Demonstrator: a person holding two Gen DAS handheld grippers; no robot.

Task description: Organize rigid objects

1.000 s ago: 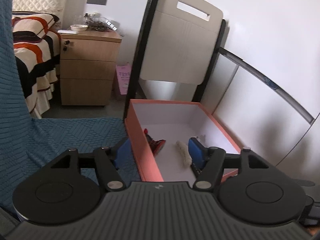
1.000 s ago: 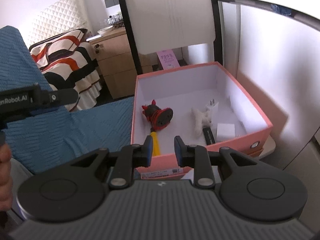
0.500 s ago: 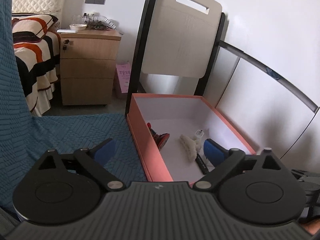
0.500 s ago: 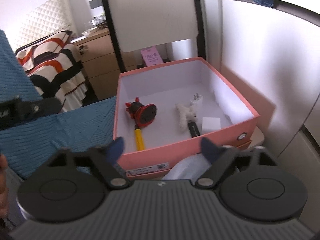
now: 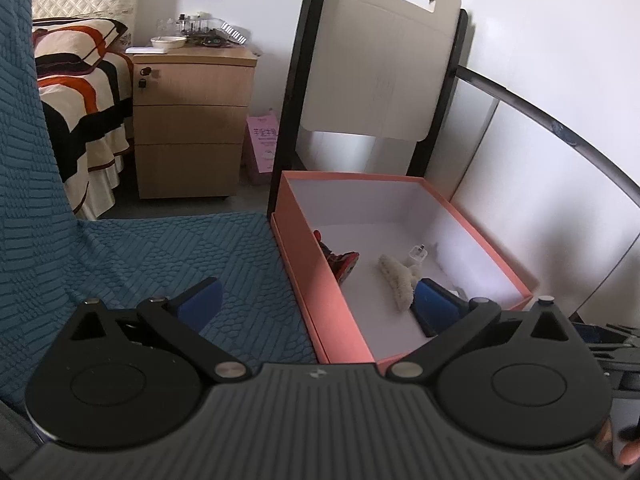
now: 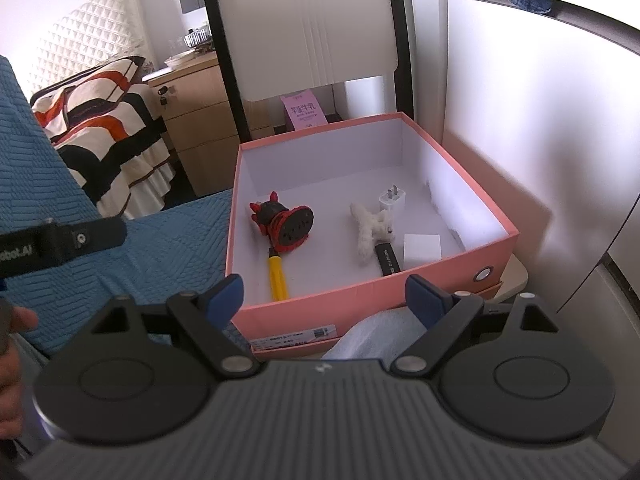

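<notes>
We hold both claws just short of the pink box (image 6: pixel 360 300), which serves as our landmark. The left claw (image 5: pixel 316 300) has just been spreading its jaws and now stands released, nothing between its blue pads (image 5: pixel 200 300); one pad hangs over the blue textured cover (image 5: pixel 140 264) beside the box, the other over the box's near corner. The right claw (image 6: pixel 324 296) has likewise just been opening and is released, empty, poised in front of the box's near wall.

Inside the box, toward its left wall, lies a red and black toy (image 6: pixel 286 224) with a yellow-handled tool (image 6: pixel 278 274) just beside it, nearer the front wall. Toward the middle lies a white fluffy piece (image 6: pixel 370 228), a white plug adapter (image 6: pixel 392 200) touching its far end. A black stick-shaped item (image 6: pixel 388 258) and a white flat square (image 6: pixel 422 246) lie near the front wall, on the box's right side.

Behind the box stands a folded chair (image 5: pixel 384 64); a wooden nightstand (image 5: pixel 188 120) sits farther left.
</notes>
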